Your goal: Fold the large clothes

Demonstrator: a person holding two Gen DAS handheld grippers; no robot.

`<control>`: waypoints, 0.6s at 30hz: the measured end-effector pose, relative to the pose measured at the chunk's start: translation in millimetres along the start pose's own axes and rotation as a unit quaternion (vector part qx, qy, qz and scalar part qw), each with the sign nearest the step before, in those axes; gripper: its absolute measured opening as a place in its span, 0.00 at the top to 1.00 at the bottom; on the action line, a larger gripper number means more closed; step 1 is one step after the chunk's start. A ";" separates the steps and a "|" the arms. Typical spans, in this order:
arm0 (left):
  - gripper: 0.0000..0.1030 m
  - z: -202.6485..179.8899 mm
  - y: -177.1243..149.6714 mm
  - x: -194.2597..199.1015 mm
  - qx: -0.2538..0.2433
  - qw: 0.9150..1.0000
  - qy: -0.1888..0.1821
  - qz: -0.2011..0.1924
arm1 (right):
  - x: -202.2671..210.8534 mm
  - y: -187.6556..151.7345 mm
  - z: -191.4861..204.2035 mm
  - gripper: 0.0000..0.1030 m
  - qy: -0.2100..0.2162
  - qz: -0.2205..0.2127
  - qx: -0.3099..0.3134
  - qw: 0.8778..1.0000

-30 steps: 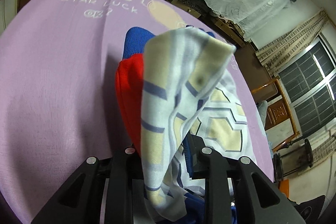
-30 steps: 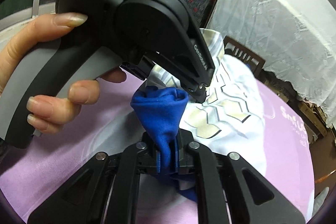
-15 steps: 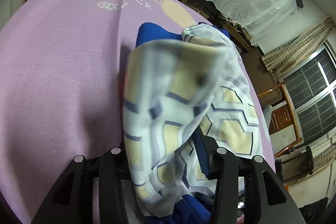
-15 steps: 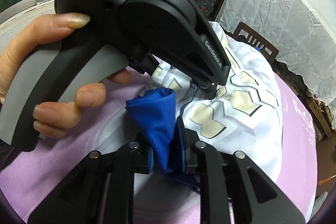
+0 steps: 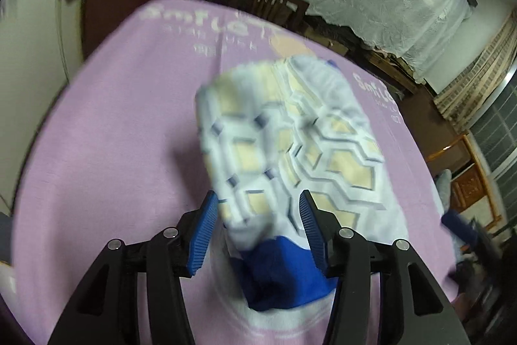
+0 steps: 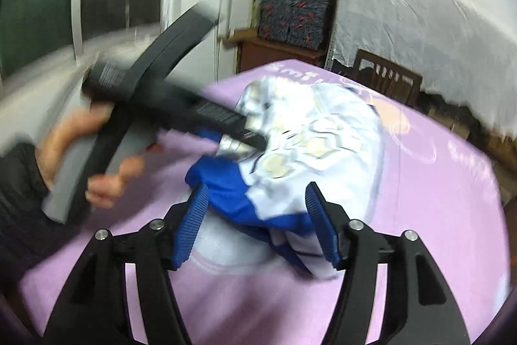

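Jaws on my left gripper [image 5: 257, 227] stand wide, blue ribbed pads apart, with the garment [image 5: 290, 151] lying between them but touched by neither pad as far as I can see. My right gripper [image 6: 257, 220] is spread just as wide, its pads on either side of the garment's blue hem and the cloth loose in the gap. That garment is a white piece printed with pale yellow hexagons and dark outlines, with a blue band at the near edge; it lies bunched in a folded heap on the lilac tablecloth [image 5: 106, 134], roughly in the middle of the table. White lettering is printed on the cloth beyond it. From my right wrist camera I see the left gripper's black body reaching over the heap, the left hand [image 6: 97, 157] wrapped on its grey handle, heavily blurred. A dark wooden chair [image 5: 269, 5] stands at the far edge, white lace drapery behind it.
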State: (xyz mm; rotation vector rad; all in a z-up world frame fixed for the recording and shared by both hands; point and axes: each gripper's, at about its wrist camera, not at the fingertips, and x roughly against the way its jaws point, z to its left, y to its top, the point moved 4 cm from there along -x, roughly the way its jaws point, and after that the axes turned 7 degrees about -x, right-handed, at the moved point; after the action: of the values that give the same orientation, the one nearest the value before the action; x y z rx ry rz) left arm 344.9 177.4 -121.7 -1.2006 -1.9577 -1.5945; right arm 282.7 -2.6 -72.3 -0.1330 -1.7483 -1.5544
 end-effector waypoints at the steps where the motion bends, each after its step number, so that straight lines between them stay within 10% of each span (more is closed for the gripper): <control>1: 0.47 -4.1 3.3 7.8 -0.005 1.000 0.004 -0.009 | 8.5 4.4 -9.9 0.41 0.010 -0.004 -0.023 1.000; 8: 0.33 -57.7 49.1 36.0 -0.052 0.996 0.024 -0.063 | 44.7 55.8 -100.3 0.58 0.089 -0.038 -0.204 0.974; 18: 0.33 -48.9 76.7 -53.1 -0.036 0.997 0.061 -0.019 | -30.0 74.0 -103.3 0.70 0.111 0.005 -0.240 0.964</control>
State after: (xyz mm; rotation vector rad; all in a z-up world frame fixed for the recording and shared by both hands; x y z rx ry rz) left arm 423.8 112.5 -96.1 -1.0719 -1.8722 -1.7291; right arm 392.5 -63.3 -36.1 -0.1969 -1.1747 -1.8825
